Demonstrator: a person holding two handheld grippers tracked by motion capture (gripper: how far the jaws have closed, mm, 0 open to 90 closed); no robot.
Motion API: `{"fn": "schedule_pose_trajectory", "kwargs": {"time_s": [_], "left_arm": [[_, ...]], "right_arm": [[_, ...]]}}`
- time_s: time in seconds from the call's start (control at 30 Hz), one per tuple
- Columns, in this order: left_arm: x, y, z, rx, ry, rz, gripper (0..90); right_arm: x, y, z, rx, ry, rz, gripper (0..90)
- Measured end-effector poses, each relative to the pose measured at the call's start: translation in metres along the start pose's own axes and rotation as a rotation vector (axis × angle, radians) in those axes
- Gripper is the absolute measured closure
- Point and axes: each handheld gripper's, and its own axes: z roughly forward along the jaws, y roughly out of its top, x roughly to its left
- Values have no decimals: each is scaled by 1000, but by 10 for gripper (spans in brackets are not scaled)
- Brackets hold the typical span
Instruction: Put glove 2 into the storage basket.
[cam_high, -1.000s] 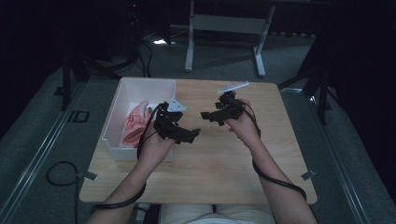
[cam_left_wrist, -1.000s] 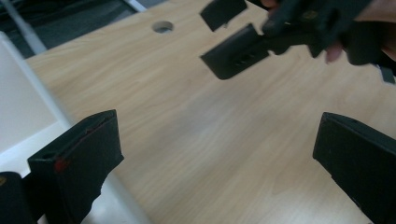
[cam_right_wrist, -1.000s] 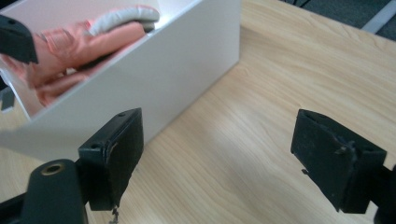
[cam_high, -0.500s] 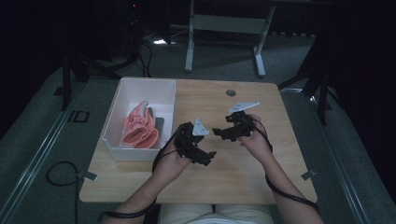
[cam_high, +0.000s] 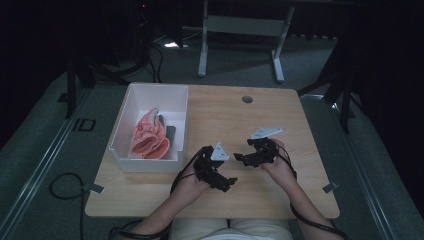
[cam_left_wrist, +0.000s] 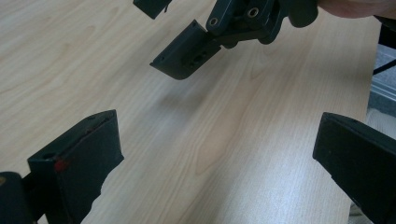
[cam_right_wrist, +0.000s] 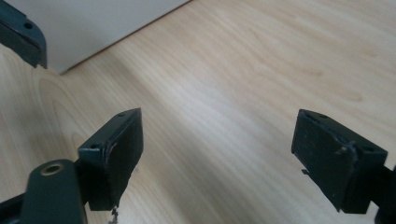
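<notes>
Both grippers are spread wide with nothing between their jaws: the left gripper (cam_high: 223, 183) hangs low over the tabletop near the front edge, a little left of centre, and the right gripper (cam_high: 240, 159) hangs just beside it, closer to the middle of the table, its jaws pointing toward the left one. From the left gripper view, bare wood grain runs between the open jaws and one jaw of the right gripper (cam_left_wrist: 187, 53) hangs above the surface ahead; from the right gripper view, the same pale wood lies between its jaws, with the side wall of the white bin (cam_right_wrist: 93, 28) rising at the top left. That white bin (cam_high: 121, 132) stands along the table's left edge, and inside it lies a pair of pink rubber gloves (cam_high: 149, 137), crumpled together in the half of the bin nearer the person, with something small and dark grey touching their right side. Nothing else rests on the wooden table (cam_high: 240, 125) apart from a round cable port near the back edge. Judging by this layout, the putting-away looks finished: the gloves sit in the bin, no loose item is left on the wood, and both tools are free, so little appears to remain beyond resting the hands.
</notes>
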Motion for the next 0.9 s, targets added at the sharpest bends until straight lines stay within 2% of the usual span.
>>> {"fn": "schedule_pose_trajectory", "kwargs": {"time_s": [0.13, 0.2, 0.27, 0.33, 0.5, 0.73, 0.9], "left_arm": [[-1, -10, 9, 2, -31, -1, 6], [-3, -15, 14, 5, -44, 11, 6], [-4, -20, 19, 16, -43, 26, 6], [-5, -24, 23, 19, -47, 23, 6], [-3, -32, 29, 32, -42, 19, 6], [-4, -39, 31, 12, -54, 36, 6], [-5, -43, 33, 19, -54, 47, 6]], "right_arm": [[0, -12, 2, -10, 10, 1, 162], [0, -19, 3, -15, 5, -2, 162], [1, -23, 4, -23, 4, -6, 162], [1, -29, 5, -22, -15, -22, 162], [0, -37, 4, -22, -22, -23, 164], [1, -51, 6, -22, -14, -59, 148], [-2, -59, 6, -49, -23, -56, 144]]}}
